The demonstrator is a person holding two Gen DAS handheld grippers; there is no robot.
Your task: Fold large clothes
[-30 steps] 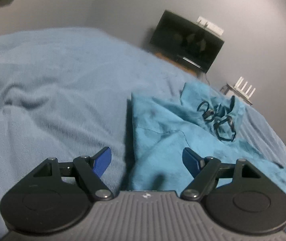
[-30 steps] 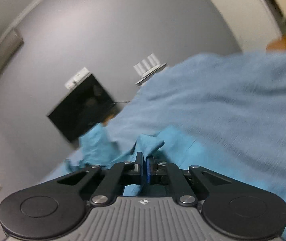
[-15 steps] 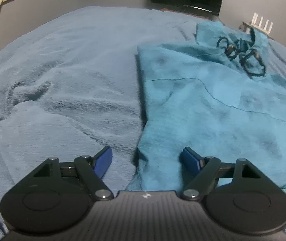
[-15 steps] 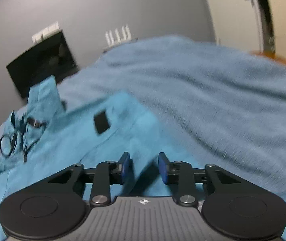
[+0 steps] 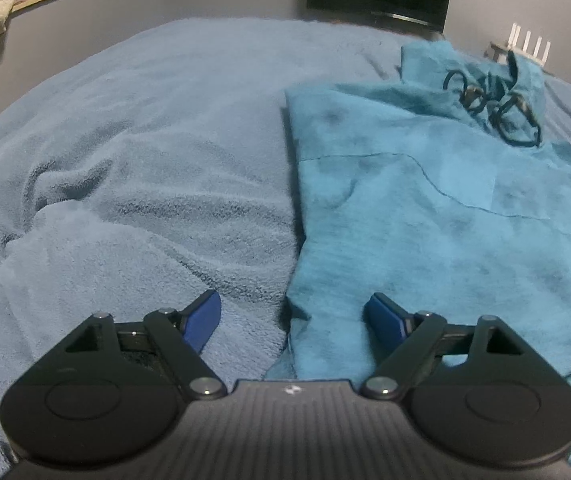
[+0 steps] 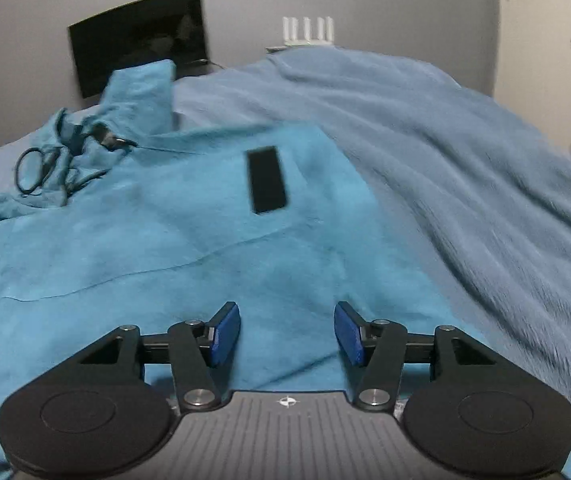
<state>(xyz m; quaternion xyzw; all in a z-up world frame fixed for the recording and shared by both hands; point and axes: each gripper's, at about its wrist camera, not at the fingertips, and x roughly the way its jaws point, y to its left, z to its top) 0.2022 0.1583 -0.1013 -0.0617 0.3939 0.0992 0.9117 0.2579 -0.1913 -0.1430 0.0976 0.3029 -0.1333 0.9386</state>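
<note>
Teal hoodie lies spread on the blue blanket, hood and drawcords at about 1 o'clock from the left gripper, long left edge running 12 to 6. Left gripper's jaws are opening wide, straddling the hem corner, nothing pinched; right gripper, jaws opening, hovers over the right hem, empty. Best next move, probably: drop both onto the hem corners, pinch both fabric layers, lift evenly toward 12 o'clock.
</note>
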